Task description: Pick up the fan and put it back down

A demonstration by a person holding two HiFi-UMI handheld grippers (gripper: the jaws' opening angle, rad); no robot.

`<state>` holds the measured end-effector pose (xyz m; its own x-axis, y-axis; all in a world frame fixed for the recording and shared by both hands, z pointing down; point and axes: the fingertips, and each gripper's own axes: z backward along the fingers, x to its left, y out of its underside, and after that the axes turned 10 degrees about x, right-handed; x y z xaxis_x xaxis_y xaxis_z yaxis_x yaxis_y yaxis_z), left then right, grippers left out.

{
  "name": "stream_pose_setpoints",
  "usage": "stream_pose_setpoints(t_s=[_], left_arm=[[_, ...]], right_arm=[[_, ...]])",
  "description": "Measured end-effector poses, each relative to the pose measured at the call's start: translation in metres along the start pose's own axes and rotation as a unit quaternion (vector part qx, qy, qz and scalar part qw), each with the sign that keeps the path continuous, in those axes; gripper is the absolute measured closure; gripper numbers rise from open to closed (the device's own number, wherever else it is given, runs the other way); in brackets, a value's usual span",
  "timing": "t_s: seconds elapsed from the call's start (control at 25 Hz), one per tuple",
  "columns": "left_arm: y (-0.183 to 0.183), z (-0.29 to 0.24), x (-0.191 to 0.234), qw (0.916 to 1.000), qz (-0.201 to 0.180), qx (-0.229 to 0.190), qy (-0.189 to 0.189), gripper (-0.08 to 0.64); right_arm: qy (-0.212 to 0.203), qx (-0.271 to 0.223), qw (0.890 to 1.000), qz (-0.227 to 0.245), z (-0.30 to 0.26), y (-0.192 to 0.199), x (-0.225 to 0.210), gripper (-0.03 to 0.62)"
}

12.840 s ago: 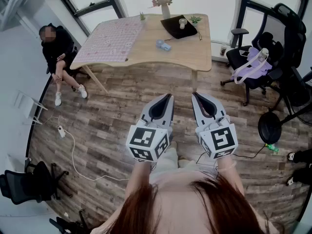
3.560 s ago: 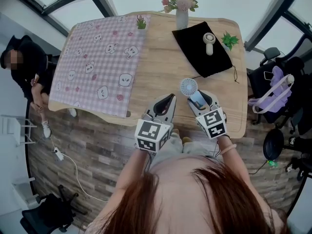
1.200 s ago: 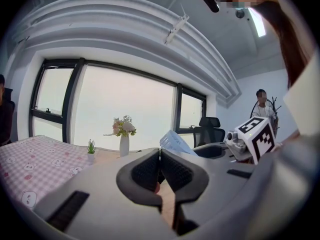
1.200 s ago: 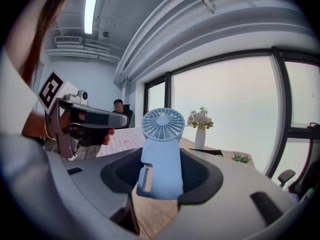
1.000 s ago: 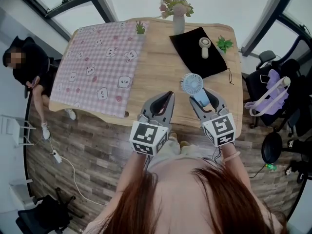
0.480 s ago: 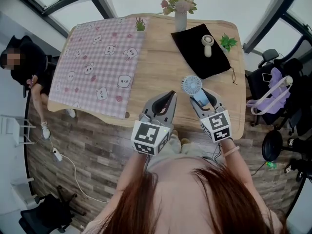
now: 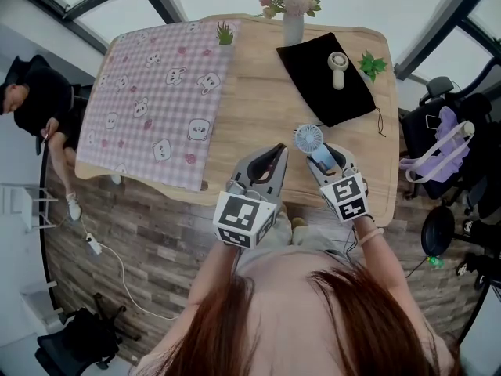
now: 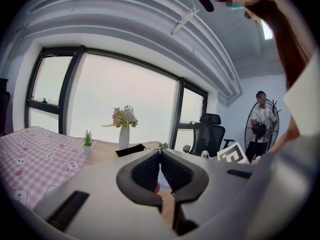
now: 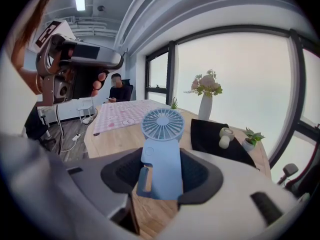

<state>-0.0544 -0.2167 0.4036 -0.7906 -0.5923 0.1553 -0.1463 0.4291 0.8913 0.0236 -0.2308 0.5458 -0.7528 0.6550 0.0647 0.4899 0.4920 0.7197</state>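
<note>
Blue plastic marks the fan point(image 7: 309, 139) in the head view, clamped by its handle in the right gripper point(image 7: 323, 157) over the near edge of the wooden table point(image 7: 250, 84), its round head at 11 o'clock from the marker cube. A second ago that cube looked larger; the gripper has sunk toward the table with the same grip. The black pouch point(image 7: 325, 77) lies at 12 o'clock from the fan, the checked cloth point(image 7: 156, 92) at 10 o'clock. The left gripper point(image 7: 275, 149) hangs beside it at 9 o'clock, as before. In the left gripper view, the fingers point(image 8: 145, 171) meet at their tips, holding nothing. In the right gripper view, the fingers point(image 9: 200, 174) stand wide, pressed on both sides of the upright fan point(image 9: 162, 149); whether its base touches the table I cannot tell.
</note>
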Motion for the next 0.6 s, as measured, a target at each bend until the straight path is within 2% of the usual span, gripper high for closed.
stream_pose_setpoints(t_s=[0.6], left_arm=[[0.007, -0.021, 0.007, 0.9998, 0.01, 0.016, 0.007, 0.546]], right_arm=[[-0.016, 0.058, 0.998, -0.008, -0.048, 0.042, -0.01, 0.379]])
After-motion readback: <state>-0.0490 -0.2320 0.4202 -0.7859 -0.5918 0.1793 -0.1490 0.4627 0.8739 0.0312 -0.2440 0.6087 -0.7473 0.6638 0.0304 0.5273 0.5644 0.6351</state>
